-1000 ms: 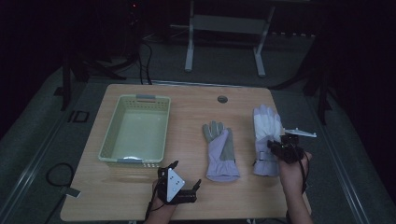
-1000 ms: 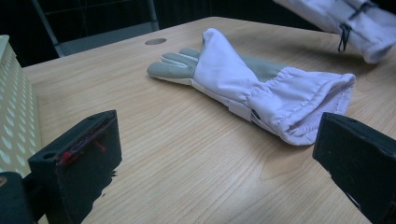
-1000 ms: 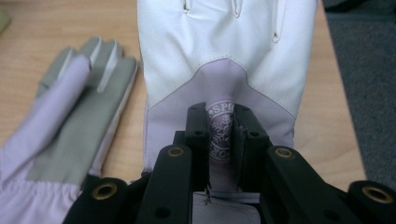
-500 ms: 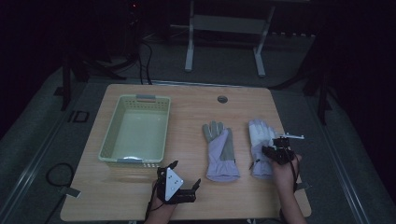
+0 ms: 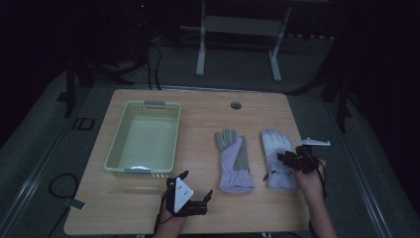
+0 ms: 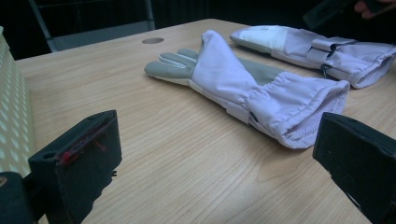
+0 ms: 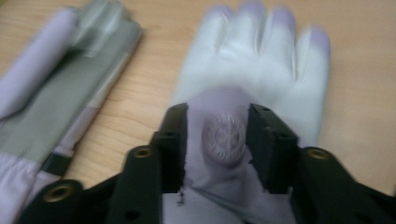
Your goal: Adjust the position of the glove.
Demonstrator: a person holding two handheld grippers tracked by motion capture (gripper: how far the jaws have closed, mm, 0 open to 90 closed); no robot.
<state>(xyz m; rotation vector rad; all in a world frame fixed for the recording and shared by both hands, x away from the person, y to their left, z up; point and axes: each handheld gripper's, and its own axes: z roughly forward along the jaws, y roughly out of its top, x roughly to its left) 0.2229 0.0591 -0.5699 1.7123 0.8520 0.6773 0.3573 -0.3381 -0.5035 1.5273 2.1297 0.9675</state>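
Observation:
Two pale lilac work gloves lie side by side on the wooden table. The left glove (image 5: 234,163) (image 6: 243,88) (image 7: 60,93) lies grey palm up with a fold of fabric over it. My right gripper (image 5: 285,159) (image 7: 225,135) is shut on the right glove (image 5: 274,144) (image 6: 317,46) (image 7: 261,70), and a pinch of its back fabric with a round emblem stands between the jaws. Near the front edge, my left gripper (image 5: 198,183) (image 6: 215,158) stands open, low over bare wood, its jaws pointing toward the left glove's cuff.
A pale green plastic basket (image 5: 115,148) (image 6: 11,116) stands on the table's left half, just beyond my left gripper. A round cable hole (image 5: 236,105) (image 6: 152,40) sits near the far edge. A metal frame stands on the dark floor behind the table.
My right gripper has drawn back toward the person and slightly left, and the right glove has slid with it. The left gripper has stayed put.

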